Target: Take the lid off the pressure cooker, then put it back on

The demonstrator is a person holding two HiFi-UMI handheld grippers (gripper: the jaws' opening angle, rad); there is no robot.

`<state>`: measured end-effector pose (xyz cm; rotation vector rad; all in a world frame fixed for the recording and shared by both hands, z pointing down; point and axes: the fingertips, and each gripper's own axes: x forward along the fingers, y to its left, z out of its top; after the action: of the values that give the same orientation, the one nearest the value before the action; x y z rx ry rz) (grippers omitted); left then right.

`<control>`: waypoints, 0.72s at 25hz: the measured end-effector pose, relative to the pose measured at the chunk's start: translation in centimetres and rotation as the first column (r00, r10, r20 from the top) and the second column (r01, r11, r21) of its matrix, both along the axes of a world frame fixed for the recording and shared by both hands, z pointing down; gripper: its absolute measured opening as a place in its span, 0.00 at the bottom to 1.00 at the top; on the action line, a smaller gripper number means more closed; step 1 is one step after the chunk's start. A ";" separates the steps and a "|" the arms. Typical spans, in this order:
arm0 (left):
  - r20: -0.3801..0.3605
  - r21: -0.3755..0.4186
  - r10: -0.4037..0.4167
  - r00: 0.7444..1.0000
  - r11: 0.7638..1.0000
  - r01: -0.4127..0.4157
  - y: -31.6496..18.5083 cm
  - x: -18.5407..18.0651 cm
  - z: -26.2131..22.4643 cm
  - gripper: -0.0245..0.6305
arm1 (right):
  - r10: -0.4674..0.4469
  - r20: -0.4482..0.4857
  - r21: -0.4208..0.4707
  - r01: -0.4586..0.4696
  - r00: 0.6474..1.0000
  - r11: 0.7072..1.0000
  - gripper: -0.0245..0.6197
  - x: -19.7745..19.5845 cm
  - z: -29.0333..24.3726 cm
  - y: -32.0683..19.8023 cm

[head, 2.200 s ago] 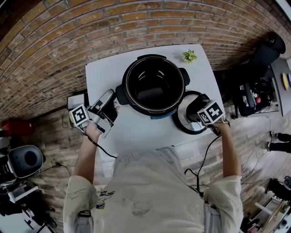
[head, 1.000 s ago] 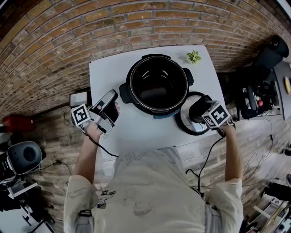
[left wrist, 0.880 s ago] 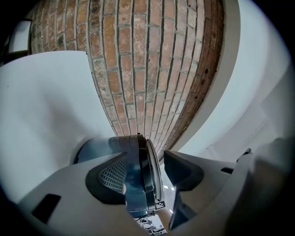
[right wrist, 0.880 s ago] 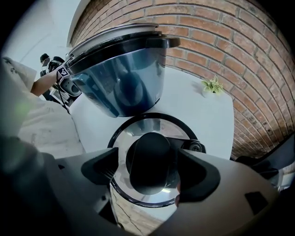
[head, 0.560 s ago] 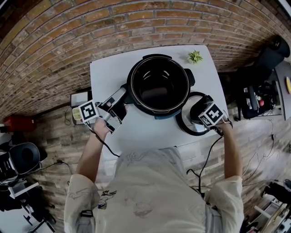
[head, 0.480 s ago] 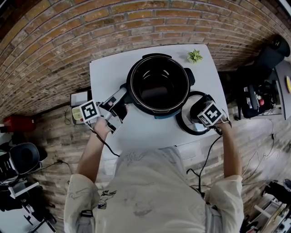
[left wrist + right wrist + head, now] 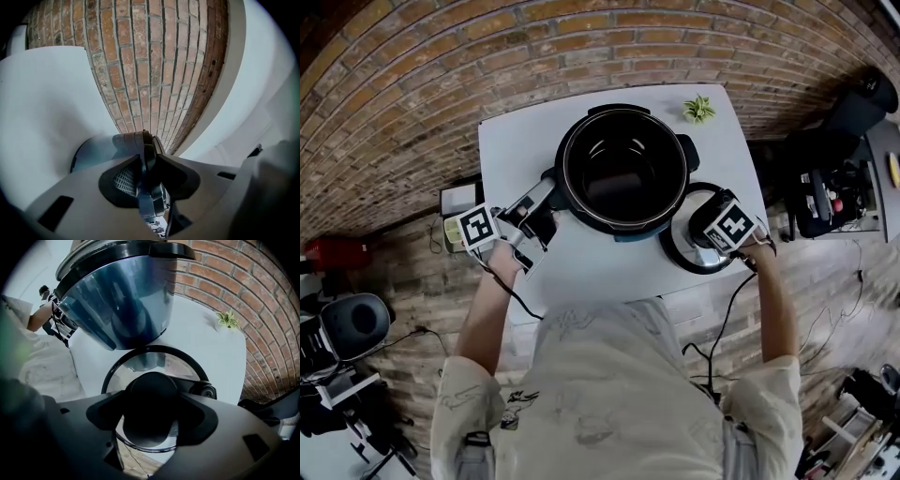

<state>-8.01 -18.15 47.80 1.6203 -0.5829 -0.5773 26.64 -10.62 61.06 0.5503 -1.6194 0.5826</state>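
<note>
The lid (image 7: 140,363) is already off and lies flat on the desk (image 7: 581,272) just beside the open pressure cooker (image 7: 623,227), so the putting-back step is judged to be starting. The right tool (image 7: 151,416) is pointed straight down, its jaws closing round the lid's knob (image 7: 150,397), not yet clamped. The left tool (image 7: 149,161) is held level, its jaws closing about the cooker's side handle (image 7: 139,139), not yet pinching. Next, a firm hold on the knob is called for, then a lift clear of the rim.

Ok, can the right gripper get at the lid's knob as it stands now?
Likely yes. The right gripper hangs straight over the lid on the table, and the knob already stands between its closing jaws. Nothing blocks it; the cooker sits beside the lid, clear of it.
</note>
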 end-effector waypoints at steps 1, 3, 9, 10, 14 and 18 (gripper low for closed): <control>-0.003 0.001 0.000 1.000 1.000 0.000 0.0 0.0 -0.1 0.22 | 0.005 0.004 -0.010 -0.005 1.000 1.000 0.53 0.1 -0.1 -0.1; -0.004 0.003 0.000 1.000 1.000 0.000 0.0 0.0 -0.1 0.22 | 0.005 -0.008 -0.022 -0.005 1.000 1.000 0.53 0.2 -0.1 -0.1; 0.001 0.013 0.000 1.000 1.000 0.000 0.0 0.0 -0.3 0.19 | 0.010 -0.029 -0.020 -0.011 1.000 1.000 0.52 0.2 -0.1 -0.1; 0.000 0.013 -0.001 1.000 1.000 0.001 0.0 0.1 -0.3 0.19 | 0.018 -0.027 -0.016 -0.018 0.999 1.000 0.52 0.3 -0.1 -0.1; 0.003 0.005 -0.006 1.000 1.000 0.006 0.0 0.0 -0.4 0.17 | 0.034 -0.025 -0.005 -0.034 0.999 0.999 0.52 0.3 -0.1 -0.1; -0.015 -0.005 -0.007 1.000 1.000 0.006 0.0 0.1 -0.4 0.15 | 0.038 -0.033 0.015 -0.038 0.999 0.999 0.51 0.6 -0.8 -0.2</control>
<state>-7.91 -18.18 47.35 1.6091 -0.5784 -0.5919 27.25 -10.83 60.28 0.5993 -1.5855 0.5875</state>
